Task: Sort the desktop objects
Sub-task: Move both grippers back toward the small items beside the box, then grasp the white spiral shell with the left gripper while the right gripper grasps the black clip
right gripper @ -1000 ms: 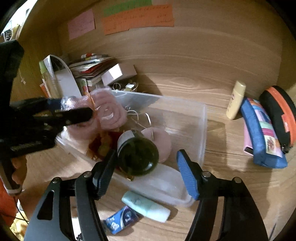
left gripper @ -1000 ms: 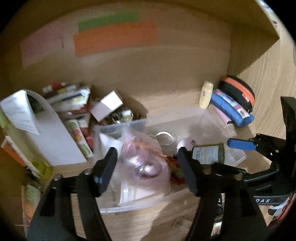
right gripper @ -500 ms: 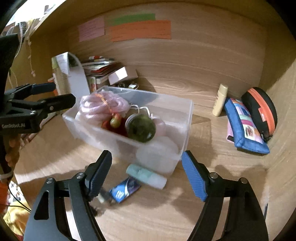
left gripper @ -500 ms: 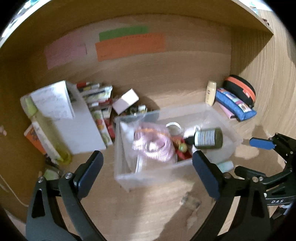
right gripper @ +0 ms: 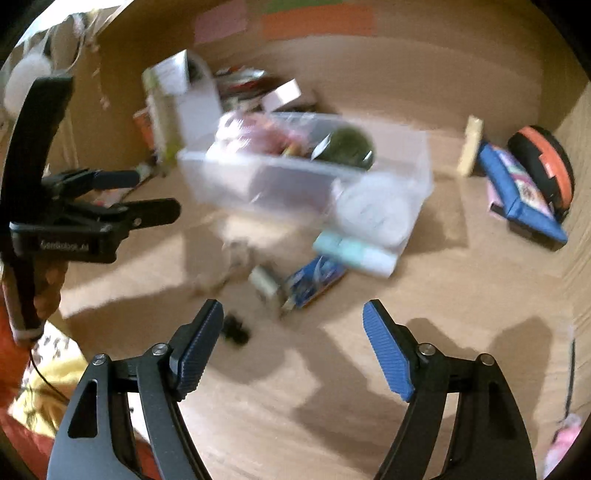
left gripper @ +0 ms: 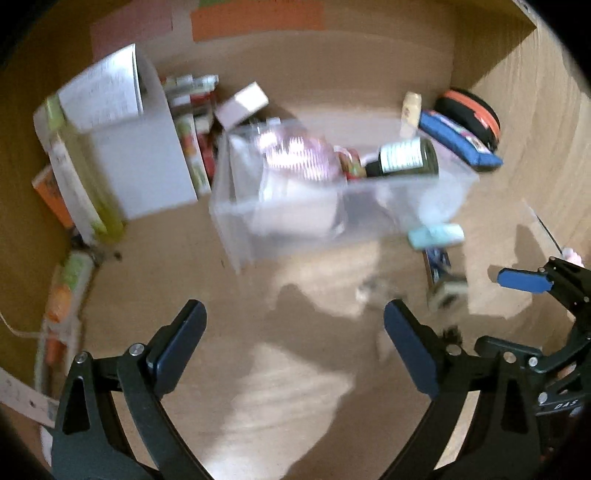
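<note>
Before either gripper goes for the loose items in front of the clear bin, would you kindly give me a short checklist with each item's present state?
1. Left gripper open and holding nothing: ok.
2. Right gripper open and holding nothing: ok.
3. Dark bottle lying inside the clear bin: ok.
4. Mint tube outside the bin, on the desk against its front: ok.
5. Blue packet free of the tube: cannot tell, blurred.
6. Picture sharp enough to aim: not ok.

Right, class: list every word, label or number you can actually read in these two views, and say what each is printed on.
"DAS": on the right gripper body, the rest cut off.
Left gripper body: white lettering, too blurred.
Dark bottle label: too small and blurred.
White carton flap: print unreadable.
Orange note: no legible writing.
</note>
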`<state>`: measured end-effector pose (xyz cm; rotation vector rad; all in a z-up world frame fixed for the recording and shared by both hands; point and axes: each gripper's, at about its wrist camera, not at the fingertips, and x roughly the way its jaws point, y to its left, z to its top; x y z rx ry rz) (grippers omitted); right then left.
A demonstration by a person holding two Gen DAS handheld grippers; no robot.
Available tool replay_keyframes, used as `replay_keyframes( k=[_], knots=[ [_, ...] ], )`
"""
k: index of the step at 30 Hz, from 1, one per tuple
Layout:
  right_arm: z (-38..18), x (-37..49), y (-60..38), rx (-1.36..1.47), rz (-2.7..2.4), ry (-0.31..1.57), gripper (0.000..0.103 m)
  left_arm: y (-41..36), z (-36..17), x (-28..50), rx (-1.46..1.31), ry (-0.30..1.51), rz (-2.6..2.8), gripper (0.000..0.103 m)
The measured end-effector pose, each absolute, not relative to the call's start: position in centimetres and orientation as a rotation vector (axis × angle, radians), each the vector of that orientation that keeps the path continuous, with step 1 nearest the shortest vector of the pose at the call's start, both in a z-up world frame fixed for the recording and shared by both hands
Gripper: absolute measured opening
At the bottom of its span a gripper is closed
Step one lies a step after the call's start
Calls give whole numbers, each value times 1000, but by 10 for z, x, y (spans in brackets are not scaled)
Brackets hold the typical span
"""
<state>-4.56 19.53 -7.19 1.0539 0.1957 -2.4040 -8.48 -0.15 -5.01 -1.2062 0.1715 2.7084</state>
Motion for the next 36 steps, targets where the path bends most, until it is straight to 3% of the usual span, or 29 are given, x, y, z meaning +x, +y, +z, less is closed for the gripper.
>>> replay_keyframes(
  k=[3, 5, 7, 10, 18, 23, 25, 29, 32, 34, 36],
  knots=[
    [-80, -38, 189, 1069, -2368, 185, 74, -4, -60, -78, -1231, 159, 2681, 98],
    [-83, -36, 185, 1080, -2342, 169, 64, -6, -65, -75, -1240, 137, 2655, 94],
    [-85, -36, 180, 1088, -2330, 163, 53, -7, -70, -73, -1267, 112, 2606, 68],
    [-88, -36, 174, 1093, -2317, 164, 40, -7, -74, -71, -1280, 95, 2568, 61],
    [-90, -40, 159, 1091, -2324, 210, 35, 10, -73, -68, -1224, 145, 2525, 61],
    [-92, -42, 153, 1087, -2328, 217, 24, 24, -80, -78, -1234, 175, 2477, 58],
    [-92, -41, 153, 1090, -2348, 219, 18, 28, -83, -82, -1250, 172, 2453, 48],
    [-91, -37, 155, 1077, -2346, 224, 16, 32, -82, -86, -1239, 183, 2450, 42],
    [-88, -36, 159, 1076, -2352, 216, 14, 36, -82, -85, -1216, 202, 2442, 32],
    [-86, -36, 161, 1078, -2356, 208, 14, 38, -82, -83, -1205, 222, 2442, 17],
    [-83, -35, 163, 1076, -2362, 193, 14, 39, -82, -81, -1198, 218, 2426, 18]
  ],
)
